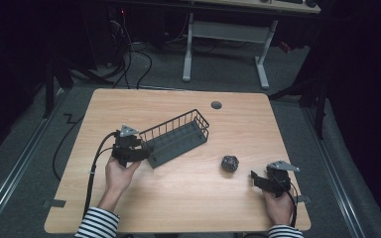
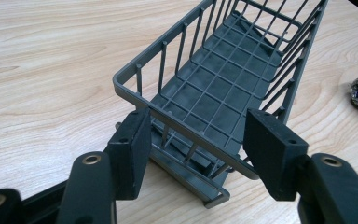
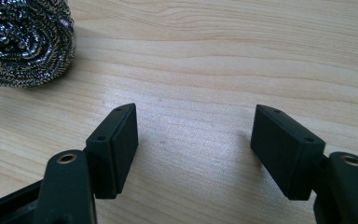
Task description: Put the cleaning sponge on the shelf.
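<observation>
Left hand-held gripper (image 2: 193,149) gapes wide astride the wire basket (image 1: 178,136) end rim mid-desk; close squarely there. Right hand-held gripper (image 3: 193,149) is spread, empty; steel scourer (image 1: 230,163) lies toward the desk's right edge.

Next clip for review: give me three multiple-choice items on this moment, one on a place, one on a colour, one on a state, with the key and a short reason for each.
1. Where is the steel scourer?
A. inside the wire basket
B. on the bare table, between the basket and the right gripper
C. held in the left gripper

2. What colour is the wire basket?
A. dark grey
B. white
C. red

3. How does the left gripper stand?
A. shut on the scourer
B. open, its jaws either side of the basket's near end rim
C. shut on nothing

Key: B, the high view shows it on the wood, left of the right gripper. A, its wires look dark grey in the left gripper view. B, there is a wide gap between the jaws, with the rim crossing it.
</observation>
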`<state>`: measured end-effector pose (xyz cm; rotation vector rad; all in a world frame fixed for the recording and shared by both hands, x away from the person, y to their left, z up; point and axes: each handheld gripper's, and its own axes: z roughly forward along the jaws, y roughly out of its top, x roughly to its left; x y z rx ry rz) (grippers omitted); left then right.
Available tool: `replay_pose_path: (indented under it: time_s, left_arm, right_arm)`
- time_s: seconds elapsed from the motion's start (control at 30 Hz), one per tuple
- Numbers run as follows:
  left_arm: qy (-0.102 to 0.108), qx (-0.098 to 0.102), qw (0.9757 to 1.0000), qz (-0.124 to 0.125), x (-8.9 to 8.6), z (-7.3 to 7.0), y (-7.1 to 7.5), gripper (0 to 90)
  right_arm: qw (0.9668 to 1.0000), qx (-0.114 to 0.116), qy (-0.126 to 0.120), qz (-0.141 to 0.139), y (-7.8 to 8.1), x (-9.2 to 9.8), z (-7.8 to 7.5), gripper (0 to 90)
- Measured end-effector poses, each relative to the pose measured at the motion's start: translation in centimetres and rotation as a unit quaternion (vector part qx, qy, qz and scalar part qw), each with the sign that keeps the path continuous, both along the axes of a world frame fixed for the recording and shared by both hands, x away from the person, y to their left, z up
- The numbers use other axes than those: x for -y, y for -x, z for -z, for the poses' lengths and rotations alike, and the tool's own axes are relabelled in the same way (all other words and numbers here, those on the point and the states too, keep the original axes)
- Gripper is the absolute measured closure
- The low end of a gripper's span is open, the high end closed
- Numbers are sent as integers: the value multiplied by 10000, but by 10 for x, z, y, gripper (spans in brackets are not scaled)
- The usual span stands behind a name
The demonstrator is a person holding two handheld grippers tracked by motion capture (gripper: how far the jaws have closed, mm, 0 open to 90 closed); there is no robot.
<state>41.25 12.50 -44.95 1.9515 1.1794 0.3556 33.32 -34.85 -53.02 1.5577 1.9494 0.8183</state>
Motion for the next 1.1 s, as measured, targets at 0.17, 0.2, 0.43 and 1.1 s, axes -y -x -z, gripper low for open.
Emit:
replay_pose_path:
  time_s: [0.17,0.2,0.43,1.1]
  left_arm:
    - [10,-7,10000,39,4,0,2,426]
    - [31,-25,10000,85,6,0,2,427]
    - [26,-30,9998,182,12,-1,4,427]
    - [131,134,9998,74,5,-10,7,325]
  right_arm:
    - [10000,-4,-3,3,0,0,0,322]
    - [10000,-4,-3,0,0,0,0,322]
    - [10000,-5,-3,0,0,0,0,322]
    - [10000,-4,4,-15,0,0,0,320]
